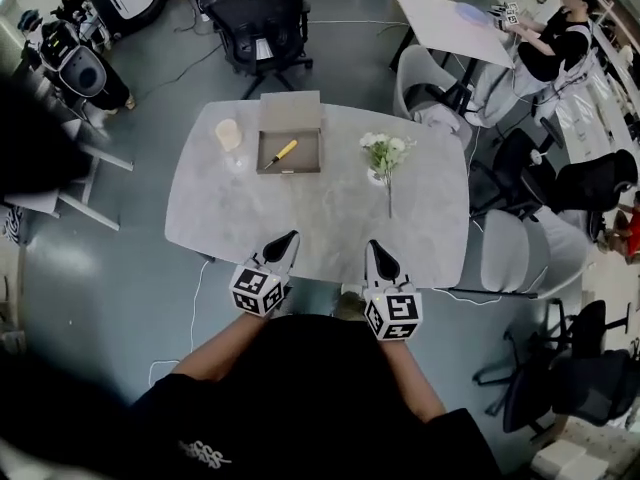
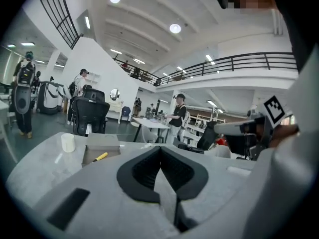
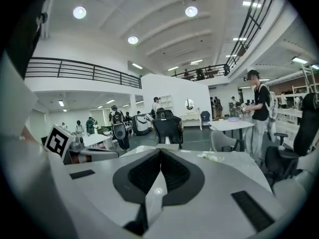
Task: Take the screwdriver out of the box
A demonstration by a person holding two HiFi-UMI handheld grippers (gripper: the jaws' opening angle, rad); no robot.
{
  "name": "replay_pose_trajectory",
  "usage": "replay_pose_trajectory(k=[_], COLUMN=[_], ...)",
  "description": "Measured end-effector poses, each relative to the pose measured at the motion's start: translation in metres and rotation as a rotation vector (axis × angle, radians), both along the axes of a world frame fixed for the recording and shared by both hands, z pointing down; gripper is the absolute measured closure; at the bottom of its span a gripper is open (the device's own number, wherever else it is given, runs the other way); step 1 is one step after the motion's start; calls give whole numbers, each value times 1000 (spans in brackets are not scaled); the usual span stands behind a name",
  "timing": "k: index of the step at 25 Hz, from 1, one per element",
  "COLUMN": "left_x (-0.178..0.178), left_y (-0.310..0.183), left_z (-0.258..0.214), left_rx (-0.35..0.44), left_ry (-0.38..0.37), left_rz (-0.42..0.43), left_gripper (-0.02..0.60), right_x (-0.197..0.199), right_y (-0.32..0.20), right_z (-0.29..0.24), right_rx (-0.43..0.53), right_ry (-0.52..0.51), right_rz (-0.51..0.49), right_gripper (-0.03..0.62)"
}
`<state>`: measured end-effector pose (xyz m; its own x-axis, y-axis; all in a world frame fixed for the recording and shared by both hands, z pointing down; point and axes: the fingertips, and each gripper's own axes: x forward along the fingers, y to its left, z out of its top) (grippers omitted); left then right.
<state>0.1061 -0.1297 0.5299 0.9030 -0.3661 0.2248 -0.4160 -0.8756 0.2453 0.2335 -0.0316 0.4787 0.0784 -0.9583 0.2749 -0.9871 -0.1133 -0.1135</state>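
Observation:
A shallow open box (image 1: 289, 152) lies at the far side of the grey table (image 1: 320, 218), its lid folded back. Inside it rests a screwdriver (image 1: 281, 154) with a yellow handle. In the left gripper view the box (image 2: 99, 151) and the screwdriver (image 2: 100, 157) show ahead to the left. My left gripper (image 1: 285, 243) and right gripper (image 1: 378, 258) hover side by side over the table's near edge, far short of the box. Both are shut with nothing between the pads, as the left gripper (image 2: 160, 147) and right gripper (image 3: 160, 150) show in their own views.
A pale cup (image 1: 228, 134) stands left of the box. A small vase of white flowers (image 1: 385, 153) stands to its right. Office chairs (image 1: 262, 23) and another table (image 1: 450, 23) with a seated person surround the table.

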Motion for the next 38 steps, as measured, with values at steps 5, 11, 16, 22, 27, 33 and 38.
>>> replay_pose_trajectory(k=[5, 11, 16, 22, 27, 33, 38], left_x=[32, 44, 47, 64, 76, 95, 103], left_y=[-48, -98, -149, -208, -242, -293, -325], left_z=[15, 43, 71, 96, 131, 165, 201], left_rx=[-26, -26, -27, -17, -40, 53, 25], left_ry=[-28, -95, -160, -229, -288, -398, -458], left_rz=[-113, -216, -285, -309, -305, -267, -227], left_gripper=[565, 565, 563, 563, 561, 541, 461], right_x=[55, 81, 76, 76, 71, 69, 68], right_y=[-47, -80, -105, -140, -177, -216, -230], right_z=[-13, -2, 11, 27, 33, 59, 89], right_rx=[52, 21, 15, -22, -41, -94, -147], right_ry=[-22, -46, -101, -119, -137, -123, -128], right_rz=[-64, -147, -209, -297, -359, -423, -453], right_gripper=[582, 582, 582, 582, 582, 582, 582])
